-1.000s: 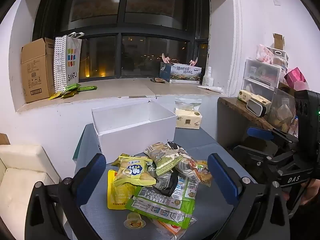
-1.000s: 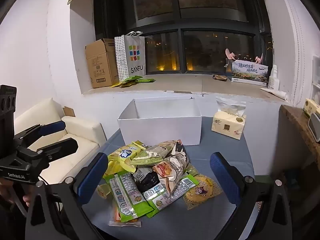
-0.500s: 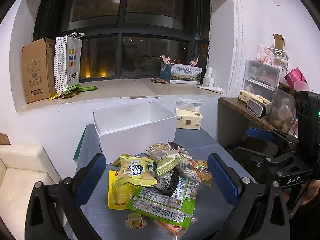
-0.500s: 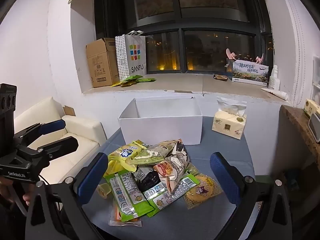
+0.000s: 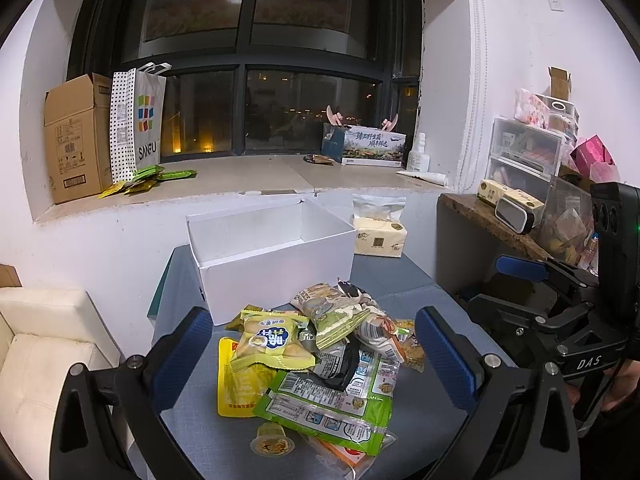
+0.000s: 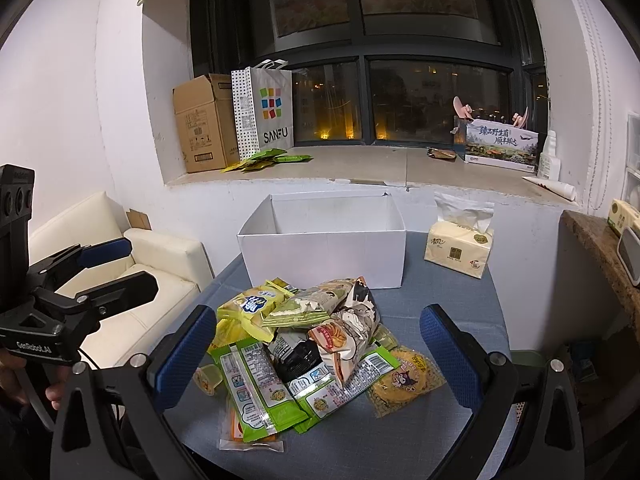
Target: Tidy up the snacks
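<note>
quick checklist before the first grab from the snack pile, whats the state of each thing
1. Left gripper open, nothing between its fingers: ok.
2. Right gripper open, nothing held: ok.
3. White box open-topped, behind the pile; the part of its inside that shows is bare, the floor mostly hidden: ok.
4. Snack pile within view of both grippers, packets overlapping: not ok for a clean single pick; take a top one such as the yellow-green packet.
5. Small jelly cup loose at the pile's near edge, could get knocked: cannot tell.
6. Tissue pack beside the box, clear of the path: ok.
</note>
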Action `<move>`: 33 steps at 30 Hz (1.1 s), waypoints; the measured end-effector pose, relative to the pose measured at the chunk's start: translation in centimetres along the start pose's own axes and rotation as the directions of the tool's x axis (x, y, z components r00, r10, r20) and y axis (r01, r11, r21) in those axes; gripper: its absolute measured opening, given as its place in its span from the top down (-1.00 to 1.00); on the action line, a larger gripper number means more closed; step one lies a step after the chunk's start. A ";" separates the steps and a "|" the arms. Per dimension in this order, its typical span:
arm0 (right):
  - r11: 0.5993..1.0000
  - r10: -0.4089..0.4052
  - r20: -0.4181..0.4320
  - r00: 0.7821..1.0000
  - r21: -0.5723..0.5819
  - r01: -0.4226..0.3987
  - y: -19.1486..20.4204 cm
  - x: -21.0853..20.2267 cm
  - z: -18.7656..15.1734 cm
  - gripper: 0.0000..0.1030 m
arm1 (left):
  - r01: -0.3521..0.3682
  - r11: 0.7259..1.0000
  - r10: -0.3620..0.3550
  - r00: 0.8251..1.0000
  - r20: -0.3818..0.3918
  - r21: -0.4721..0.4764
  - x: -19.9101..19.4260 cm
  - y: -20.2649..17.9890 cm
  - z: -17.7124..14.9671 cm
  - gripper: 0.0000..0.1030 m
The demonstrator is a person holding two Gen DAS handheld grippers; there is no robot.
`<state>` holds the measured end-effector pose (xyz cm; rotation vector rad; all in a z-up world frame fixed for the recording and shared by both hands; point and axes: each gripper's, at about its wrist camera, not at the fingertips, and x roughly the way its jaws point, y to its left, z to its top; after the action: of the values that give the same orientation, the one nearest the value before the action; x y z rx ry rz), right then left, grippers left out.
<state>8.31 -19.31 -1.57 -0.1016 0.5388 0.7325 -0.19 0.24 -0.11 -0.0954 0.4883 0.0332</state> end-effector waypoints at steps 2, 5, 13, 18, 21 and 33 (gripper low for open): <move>1.000 -0.001 -0.001 1.000 -0.001 0.001 0.1 0.0 -0.1 -1.00 | -0.001 1.000 0.001 1.000 0.000 -0.001 0.0 0.0 0.0 -1.00; 1.000 0.000 -0.002 1.000 -0.002 0.000 0.1 0.0 -0.1 -1.00 | -0.001 1.000 0.001 1.000 0.002 -0.001 0.0 0.1 0.0 -1.00; 1.000 0.000 -0.003 1.000 -0.002 0.000 0.1 0.0 -0.1 -1.00 | 0.000 1.000 0.000 1.000 -0.002 0.000 0.0 0.2 0.0 -1.00; 1.000 0.002 -0.004 1.000 -0.003 -0.002 0.1 0.0 -0.1 -1.00 | -0.001 1.000 0.001 1.000 -0.003 0.001 0.0 0.2 0.0 -1.00; 1.000 0.001 -0.003 1.000 -0.003 -0.001 0.1 0.0 -0.1 -1.00 | -0.003 1.000 0.003 1.000 -0.003 0.003 0.0 0.1 0.0 -1.00; 1.000 -0.002 -0.010 1.000 -0.005 0.002 0.2 0.2 -0.3 -1.00 | -0.003 1.000 0.003 1.000 -0.005 0.011 0.0 -0.1 0.0 -1.00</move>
<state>8.14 -19.11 -1.84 -0.1104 0.5460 0.7321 -0.19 0.10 -0.10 -0.0837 0.4933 0.0336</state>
